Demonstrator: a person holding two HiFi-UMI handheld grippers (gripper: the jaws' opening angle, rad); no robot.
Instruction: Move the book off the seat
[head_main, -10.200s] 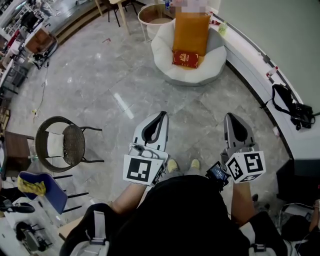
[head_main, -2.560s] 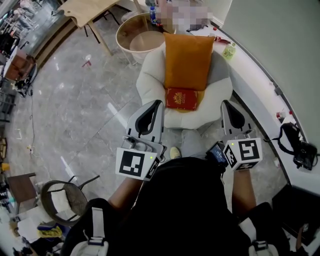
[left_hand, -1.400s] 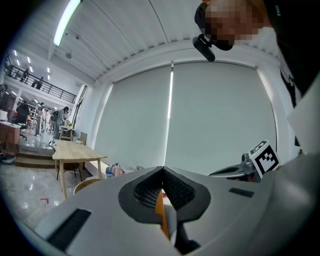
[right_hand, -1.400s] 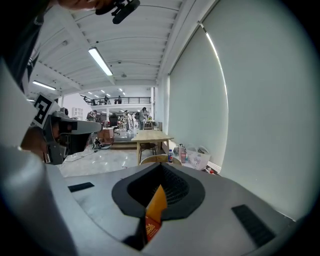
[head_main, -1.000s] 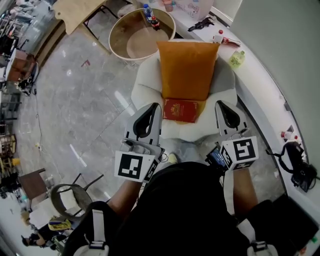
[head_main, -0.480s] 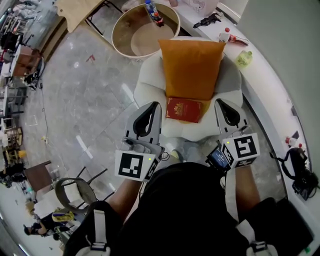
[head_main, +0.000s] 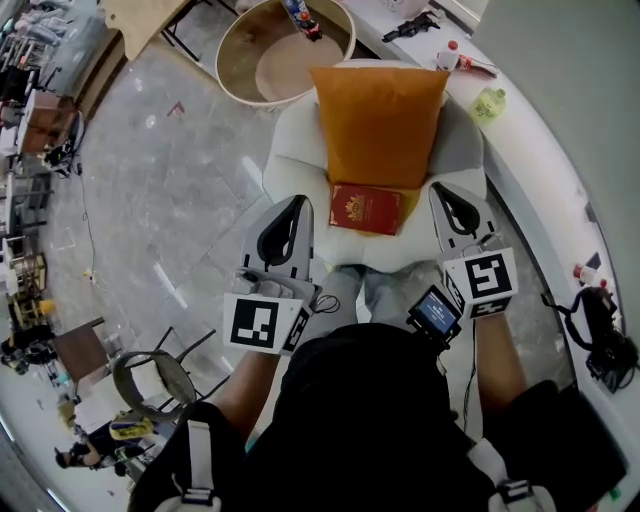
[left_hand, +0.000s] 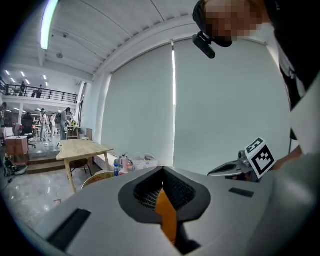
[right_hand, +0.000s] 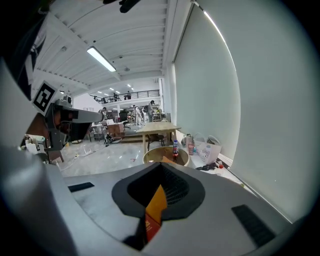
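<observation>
A red book with gold print lies on a white round seat, at the foot of an orange cushion that leans on the seat's back. My left gripper is shut and empty, over the seat's front left rim, left of the book. My right gripper is shut and empty too, over the front right rim. The book lies between them, touched by neither. Through the slit of the shut jaws, the left gripper view shows the orange cushion. The right gripper view shows the cushion and a sliver of the red book.
A round wooden tub with a bottle on its rim stands behind the seat. A white curved ledge with bottles runs along the right, a black bag near its end. A wire chair stands at lower left on the grey floor.
The person has walked up to the seat, so it and the book sit closer. Over the last second both grippers sank a little toward the seat's front rim and stayed shut.
</observation>
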